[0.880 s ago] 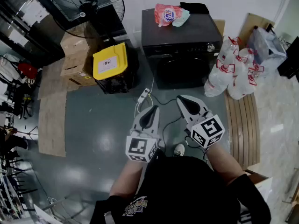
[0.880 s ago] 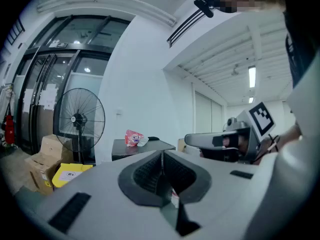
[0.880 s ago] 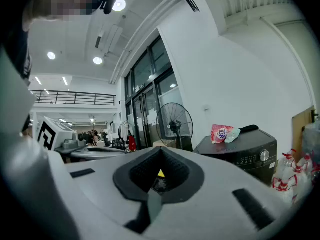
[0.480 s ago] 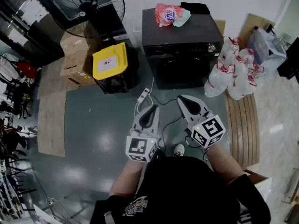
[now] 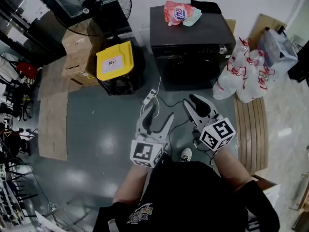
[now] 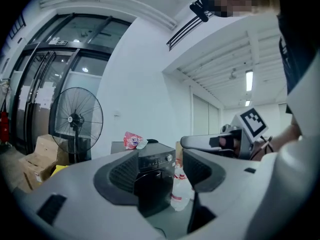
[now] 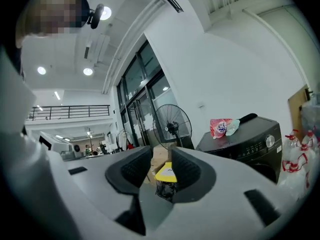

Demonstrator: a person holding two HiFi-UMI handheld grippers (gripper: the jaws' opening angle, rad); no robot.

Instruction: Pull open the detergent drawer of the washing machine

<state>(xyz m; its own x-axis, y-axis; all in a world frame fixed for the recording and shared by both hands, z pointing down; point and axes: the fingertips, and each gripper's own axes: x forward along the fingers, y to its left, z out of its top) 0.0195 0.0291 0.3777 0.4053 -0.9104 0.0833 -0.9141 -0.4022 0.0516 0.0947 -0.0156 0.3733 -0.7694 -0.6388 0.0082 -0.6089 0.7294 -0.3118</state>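
The black washing machine (image 5: pixel 193 37) stands against the far wall, its front facing me. A control strip with a silver knob (image 5: pixel 223 49) runs along the top of the front; the detergent drawer cannot be made out on it. Both grippers hover level over the grey floor, well short of the machine. My left gripper (image 5: pixel 161 112) has its jaws spread wide with nothing between them. The left gripper view frames the machine (image 6: pixel 155 159) between the pads. My right gripper (image 5: pixel 193 100) keeps a narrow empty gap; its view points toward the fan, the machine (image 7: pixel 250 139) to the right.
A pink pouch (image 5: pixel 177 12) and a black item (image 5: pixel 206 6) lie on the machine. A yellow-lidded black bin (image 5: pixel 114 62), cardboard boxes (image 5: pixel 77 57) and a fan (image 5: pixel 94 4) stand to its left. White bags (image 5: pixel 241 76) and a slatted bench (image 5: pixel 251 124) are on the right. A power strip (image 5: pixel 148 99) lies ahead.
My left gripper's jaws have spread from nearly together to wide apart. The right gripper has barely moved. The whole view has shifted slightly.
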